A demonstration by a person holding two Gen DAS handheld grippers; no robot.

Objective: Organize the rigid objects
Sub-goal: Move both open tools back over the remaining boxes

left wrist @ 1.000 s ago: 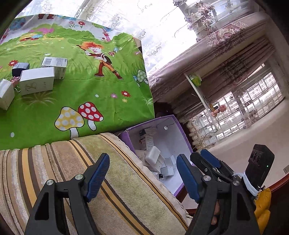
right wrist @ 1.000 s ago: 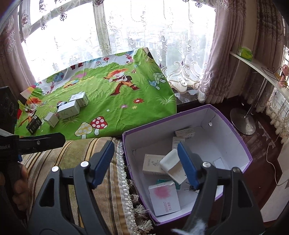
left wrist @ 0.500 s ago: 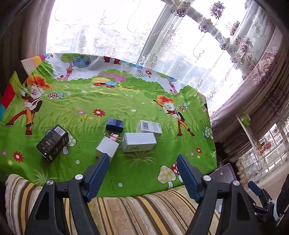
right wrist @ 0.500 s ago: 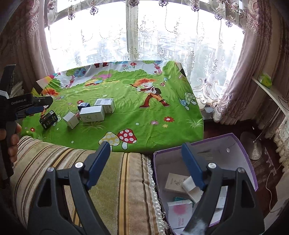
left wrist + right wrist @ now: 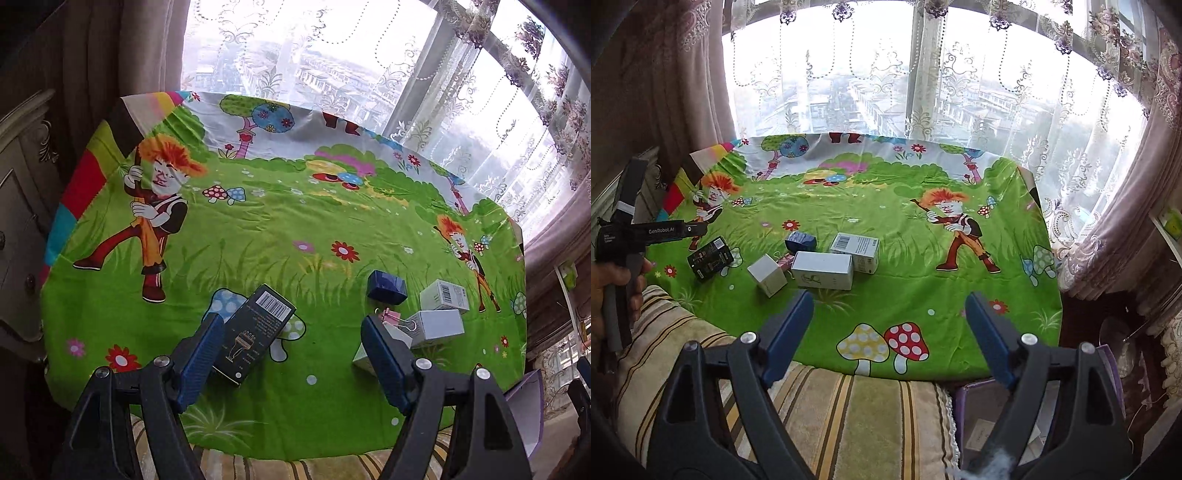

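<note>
Several small boxes lie on the green cartoon cloth [image 5: 295, 229]. My left gripper [image 5: 291, 325] hovers open over its near side. A black box [image 5: 255, 332] lies just past the left finger, and a small white box [image 5: 364, 360] is half hidden behind the right finger. Behind them are a pink binder clip [image 5: 391, 315], a long white box [image 5: 436, 326], a barcoded white box [image 5: 443, 295] and a dark blue box [image 5: 386, 288]. My right gripper [image 5: 889, 299] hangs over the cloth's near edge, its jaws opening with nothing between them. The box cluster [image 5: 823, 275] is ahead of it to the left.
A striped cushion [image 5: 849, 417] lies under both grippers at the near edge. A purple bin [image 5: 979, 417] with boxes sits low on the right. A hand [image 5: 613, 284] holds the left tool's black body [image 5: 650, 236] at far left. Lace curtains and windows stand behind; a cabinet [image 5: 18, 184] is at left.
Both views have swung left, away from the purple bin and onto the cloth with the boxes. The left gripper now points at the black box. The right jaws stand wider.
</note>
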